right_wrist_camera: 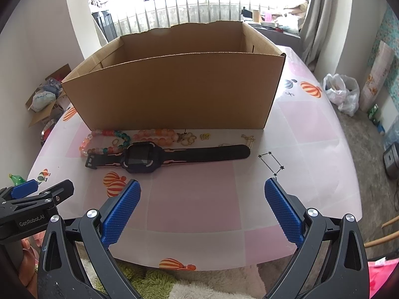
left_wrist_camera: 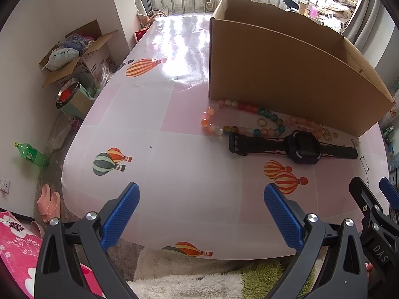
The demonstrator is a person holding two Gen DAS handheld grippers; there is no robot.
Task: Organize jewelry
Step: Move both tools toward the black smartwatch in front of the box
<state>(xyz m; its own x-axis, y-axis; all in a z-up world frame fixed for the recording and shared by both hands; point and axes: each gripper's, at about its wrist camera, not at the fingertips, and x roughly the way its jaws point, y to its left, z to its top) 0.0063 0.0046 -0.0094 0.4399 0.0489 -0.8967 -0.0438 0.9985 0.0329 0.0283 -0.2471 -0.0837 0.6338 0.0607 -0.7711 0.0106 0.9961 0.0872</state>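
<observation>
Both my left hand-held gripper (left_wrist_camera: 202,214) and right hand-held gripper (right_wrist_camera: 202,213) are spread, empty. The watch (right_wrist_camera: 139,158) at frame centre looks light, with floppy straps; I'd pinch its stiff case.

Watch (right_wrist_camera: 139,158) on the table (right_wrist_camera: 199,211), beads (right_wrist_camera: 99,140) behind it, box (right_wrist_camera: 174,87) behind both

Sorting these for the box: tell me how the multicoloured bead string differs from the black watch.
The bead string is round, translucent pink, red and teal beads curled in a loop; the watch is black, flat and laid out straight. The beads lie against the cardboard box; the watch lies nearer the grippers. Both rest on the table, ungripped.
</observation>
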